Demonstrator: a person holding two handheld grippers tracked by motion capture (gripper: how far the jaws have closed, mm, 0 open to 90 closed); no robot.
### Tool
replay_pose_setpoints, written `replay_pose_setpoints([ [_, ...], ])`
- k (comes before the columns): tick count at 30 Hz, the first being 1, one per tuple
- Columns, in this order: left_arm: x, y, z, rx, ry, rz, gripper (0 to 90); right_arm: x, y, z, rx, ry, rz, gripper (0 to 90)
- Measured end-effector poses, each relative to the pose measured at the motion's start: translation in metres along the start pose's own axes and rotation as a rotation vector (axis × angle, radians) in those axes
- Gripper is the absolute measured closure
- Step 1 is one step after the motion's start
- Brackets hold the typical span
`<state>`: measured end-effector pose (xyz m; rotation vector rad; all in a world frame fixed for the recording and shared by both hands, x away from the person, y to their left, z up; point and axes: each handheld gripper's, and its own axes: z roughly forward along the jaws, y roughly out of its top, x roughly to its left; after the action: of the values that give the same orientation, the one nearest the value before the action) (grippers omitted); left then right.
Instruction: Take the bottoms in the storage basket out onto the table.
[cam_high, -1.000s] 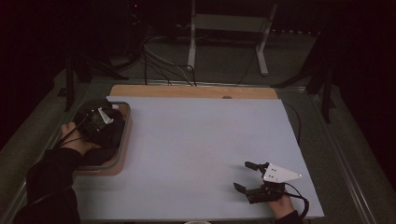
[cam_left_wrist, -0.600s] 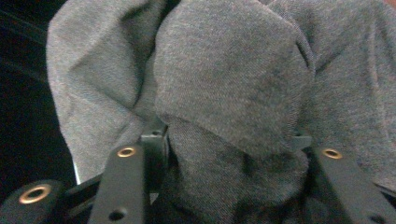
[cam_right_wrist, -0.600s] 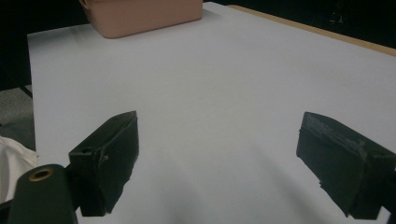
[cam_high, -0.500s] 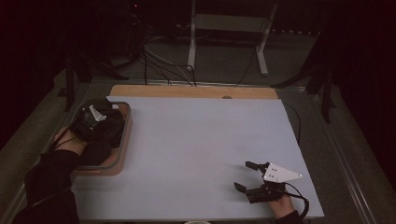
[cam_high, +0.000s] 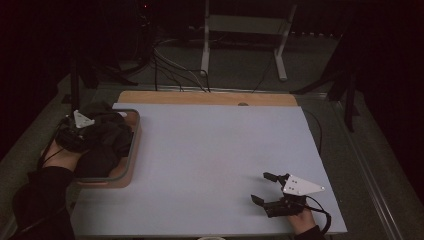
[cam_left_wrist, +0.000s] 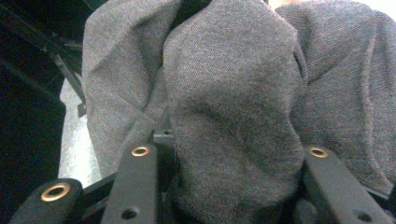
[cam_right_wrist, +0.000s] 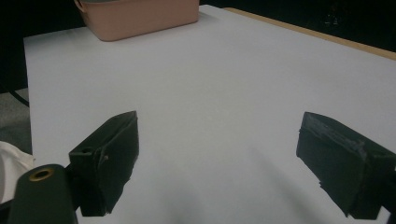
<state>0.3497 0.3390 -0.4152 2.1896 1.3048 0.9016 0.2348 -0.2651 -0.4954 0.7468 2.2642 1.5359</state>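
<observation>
A bundle of dark grey cloth fills a pink basin at the table's left edge. My left gripper sits at the basin's left side, its jaws buried in the bundle. In the left gripper view the grey cloth bulges up between the two black fingers and hides their tips. My right gripper rests low over the white mat near the front right corner. It is open, with nothing between its fingers. The basin stands far ahead of it.
The white mat covers most of the table, with a wooden strip along the far edge. Cables and a white stand's legs lie on the dark floor beyond. A cable runs along the table's right side.
My left gripper has shifted left across the basin, and the cloth has bunched up with it. The right gripper has not moved.
</observation>
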Motion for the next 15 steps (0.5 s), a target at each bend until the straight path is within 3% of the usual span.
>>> replay_pose_setpoints([
  [8, 0.011, -0.007, -0.022, -0.087, -0.045, -0.077, 60.8, 0.000, 0.000, 0.000, -0.005, -0.004, 0.001, 13.2],
  [15, 0.016, -0.009, -0.038, -0.135, -0.077, -0.098, 61.2, 0.000, 0.000, 0.000, -0.011, -0.005, 0.005, 13.3],
])
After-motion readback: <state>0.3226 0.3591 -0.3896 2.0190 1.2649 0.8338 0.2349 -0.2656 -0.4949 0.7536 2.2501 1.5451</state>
